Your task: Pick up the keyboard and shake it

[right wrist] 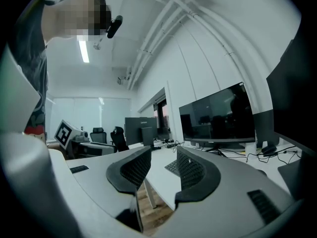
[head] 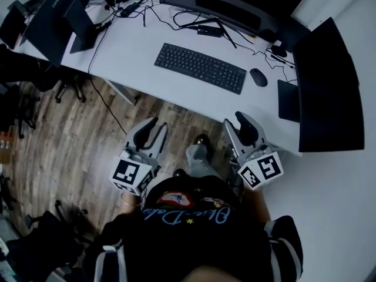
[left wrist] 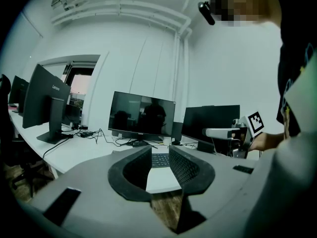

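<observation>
The black keyboard (head: 200, 68) lies flat on the white desk (head: 135, 46), lengthwise in front of the centre monitor. Both grippers hang close to the person's body, short of the desk's front edge and above the wooden floor. My left gripper (head: 155, 128) is open with nothing between its jaws; in the left gripper view (left wrist: 159, 152) the keyboard (left wrist: 159, 160) shows far off through the gap. My right gripper (head: 238, 125) is also open and empty; in the right gripper view (right wrist: 163, 155) the desk edge and a corner of the keyboard (right wrist: 172, 168) show beyond its jaws.
A black mouse (head: 258, 77) sits right of the keyboard. A wide monitor (head: 229, 2) stands behind it, another monitor (head: 326, 87) at the right, a third (head: 53, 16) at the far left. Cables (head: 200, 22) trail across the desk. Office chairs (head: 35, 75) stand at the left.
</observation>
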Demonstrator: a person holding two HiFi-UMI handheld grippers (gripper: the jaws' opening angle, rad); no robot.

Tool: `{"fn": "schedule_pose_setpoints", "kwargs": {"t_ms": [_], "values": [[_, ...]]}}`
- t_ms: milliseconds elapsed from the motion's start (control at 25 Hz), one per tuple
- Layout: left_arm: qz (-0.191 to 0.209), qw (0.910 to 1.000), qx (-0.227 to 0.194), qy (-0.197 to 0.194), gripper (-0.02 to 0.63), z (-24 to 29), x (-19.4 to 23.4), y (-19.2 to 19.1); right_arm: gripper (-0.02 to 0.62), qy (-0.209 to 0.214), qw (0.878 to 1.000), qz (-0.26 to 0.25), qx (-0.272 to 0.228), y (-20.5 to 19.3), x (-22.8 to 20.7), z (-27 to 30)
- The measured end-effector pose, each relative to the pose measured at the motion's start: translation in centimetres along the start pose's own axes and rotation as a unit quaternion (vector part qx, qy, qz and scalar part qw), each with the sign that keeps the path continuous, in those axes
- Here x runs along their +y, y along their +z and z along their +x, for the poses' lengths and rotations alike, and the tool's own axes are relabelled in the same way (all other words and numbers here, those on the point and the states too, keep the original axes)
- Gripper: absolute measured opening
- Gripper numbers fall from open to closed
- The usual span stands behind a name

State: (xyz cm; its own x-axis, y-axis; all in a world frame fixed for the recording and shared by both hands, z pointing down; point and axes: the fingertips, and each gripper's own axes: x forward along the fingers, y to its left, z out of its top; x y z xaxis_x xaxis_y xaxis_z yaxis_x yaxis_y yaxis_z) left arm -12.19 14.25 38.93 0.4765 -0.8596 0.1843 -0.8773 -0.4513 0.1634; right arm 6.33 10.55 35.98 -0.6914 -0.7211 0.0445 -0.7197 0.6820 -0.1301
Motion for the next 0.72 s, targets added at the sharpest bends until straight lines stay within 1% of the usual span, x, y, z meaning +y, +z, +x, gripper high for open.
{"fn": "schedule_pose_setpoints", "kwargs": {"t_ms": [120, 360, 560, 640, 720], "values": [[0.001, 1.0000, -0.004, 0.003, 0.087, 2.1, 1.1, 0.5, 0.129, 0.000, 1.000, 0.003, -0.003, 0.2, -2.4, 1.9], [-0.006, 0.9994, 0.002, 0.034, 0.087, 6.4, 4.8, 1.2, 0.136, 0.006, 1.000, 0.009, -0.004, 0.8, -7.0, 5.9], [-0.002, 0.9989, 0.016, 0.044, 0.087, 10.2, 5.7, 2.1, 0.143, 0.015, 1.000, 0.014, 0.002, 1.1, -10.5, 8.6], [-0.005, 0.9985, 0.022, 0.050, 0.087, 11.5, 6.0, 2.3, 0.144, 0.014, 1.000, 0.017, 0.003, 1.0, -11.9, 9.4], [-0.005, 0.9986, 0.024, 0.048, 0.087, 12.7, 6.3, 2.0, 0.148, 0.010, 1.000, 0.021, 0.007, 0.8, -13.3, 9.8]]}}
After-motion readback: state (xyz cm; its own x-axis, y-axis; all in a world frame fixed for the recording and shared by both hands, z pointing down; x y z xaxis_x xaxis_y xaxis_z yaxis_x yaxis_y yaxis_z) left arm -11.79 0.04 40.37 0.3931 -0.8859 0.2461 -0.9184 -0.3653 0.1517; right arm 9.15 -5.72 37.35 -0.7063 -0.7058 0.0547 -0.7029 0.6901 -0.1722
